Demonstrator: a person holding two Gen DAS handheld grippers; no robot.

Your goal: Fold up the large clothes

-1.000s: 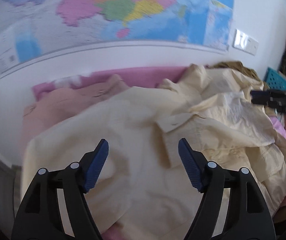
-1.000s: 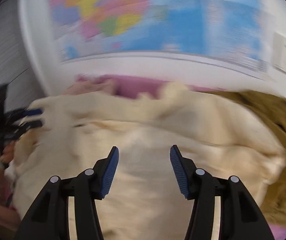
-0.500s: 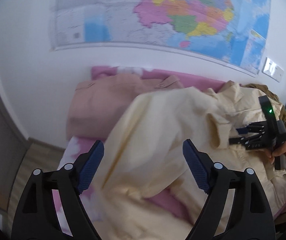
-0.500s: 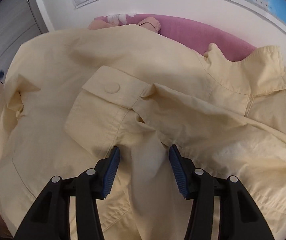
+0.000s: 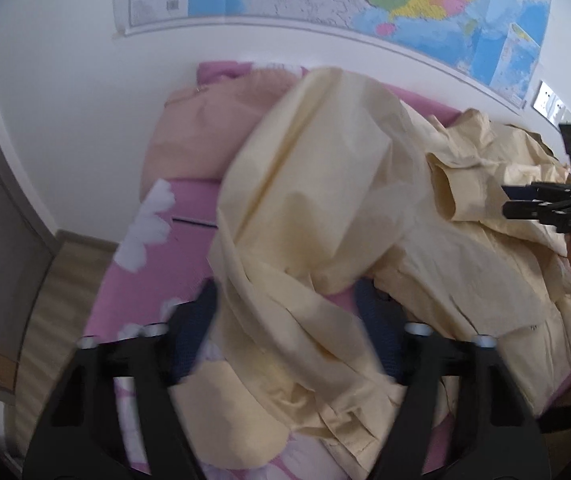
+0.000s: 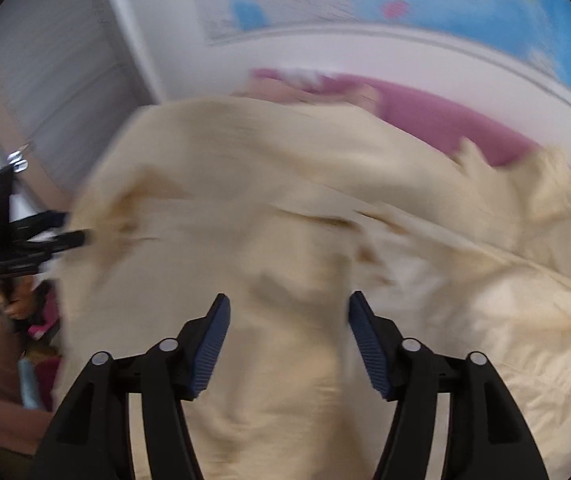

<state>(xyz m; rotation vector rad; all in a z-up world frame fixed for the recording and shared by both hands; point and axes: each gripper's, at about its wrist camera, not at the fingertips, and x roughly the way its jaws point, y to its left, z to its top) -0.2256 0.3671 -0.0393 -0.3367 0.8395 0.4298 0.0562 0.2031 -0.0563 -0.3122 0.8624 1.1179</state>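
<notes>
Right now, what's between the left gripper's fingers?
In the left wrist view, a bunched fold of the pale yellow jacket lies between the closing left gripper's blue fingers; pink bedsheet lies beneath.

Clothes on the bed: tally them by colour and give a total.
Cream: 1, the jacket
Pink: 1, the garment behind it
Tan: 1, a bit of cloth at the far right, mostly hidden
Total: 3
</notes>
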